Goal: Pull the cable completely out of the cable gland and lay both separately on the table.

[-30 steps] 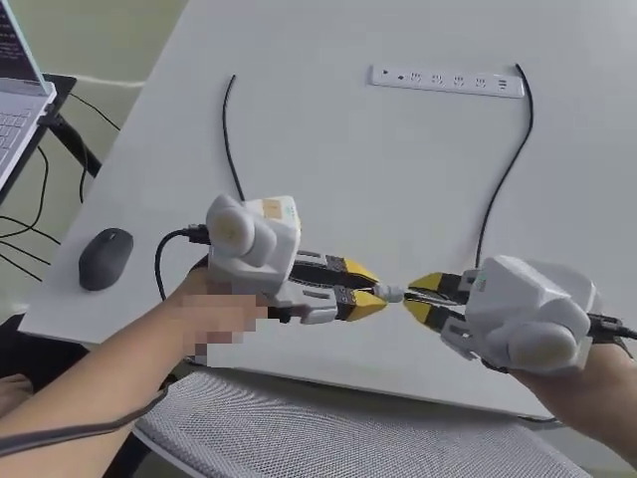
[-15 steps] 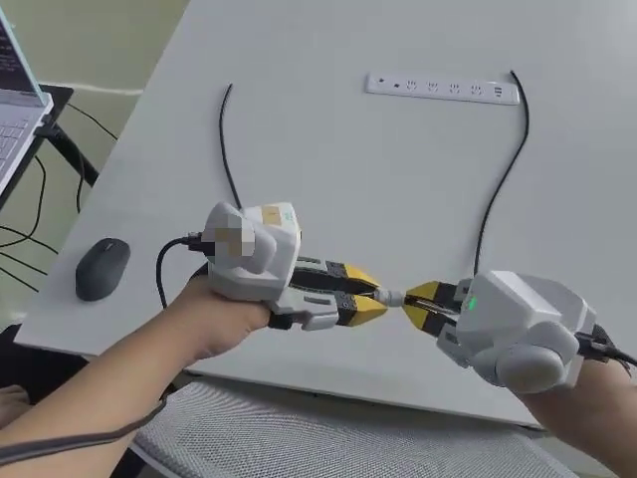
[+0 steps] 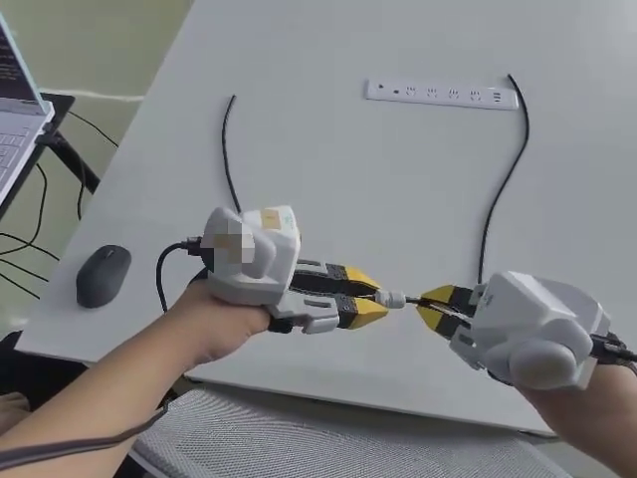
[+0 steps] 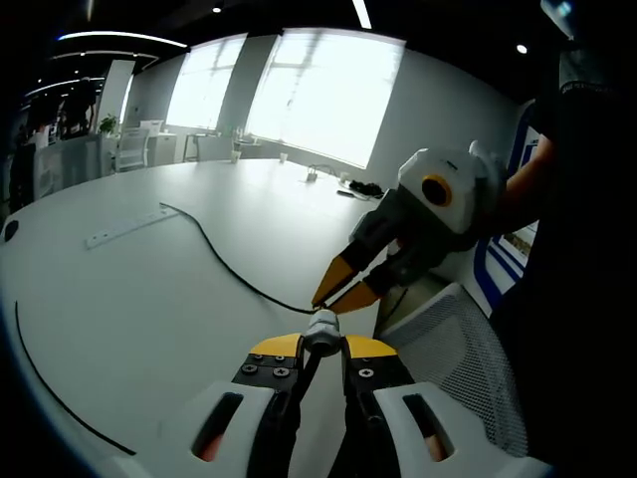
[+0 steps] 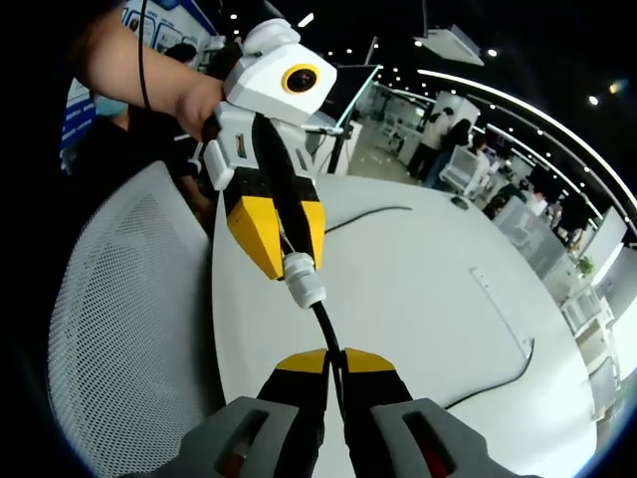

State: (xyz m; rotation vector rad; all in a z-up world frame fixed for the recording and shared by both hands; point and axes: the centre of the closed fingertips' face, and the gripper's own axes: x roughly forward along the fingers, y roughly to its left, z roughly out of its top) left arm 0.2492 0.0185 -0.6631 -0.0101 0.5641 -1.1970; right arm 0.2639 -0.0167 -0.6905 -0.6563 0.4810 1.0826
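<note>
Clamped tight on the white cable gland (image 3: pixel 394 298) with the left claw (image 3: pixel 379 300); pinched together on the black cable (image 3: pixel 409 299) with the right claw (image 3: pixel 423 305). Held in the air over the near edge of the desk (image 3: pixel 398 199). Drawn wider apart than a moment ago, baring a short stretch of cable between gland and right claw (barely any before). Probably sliding out, yet not free, and not laid down. No legible writing on the power strip (image 3: pixel 442 95) or either claw.
</note>
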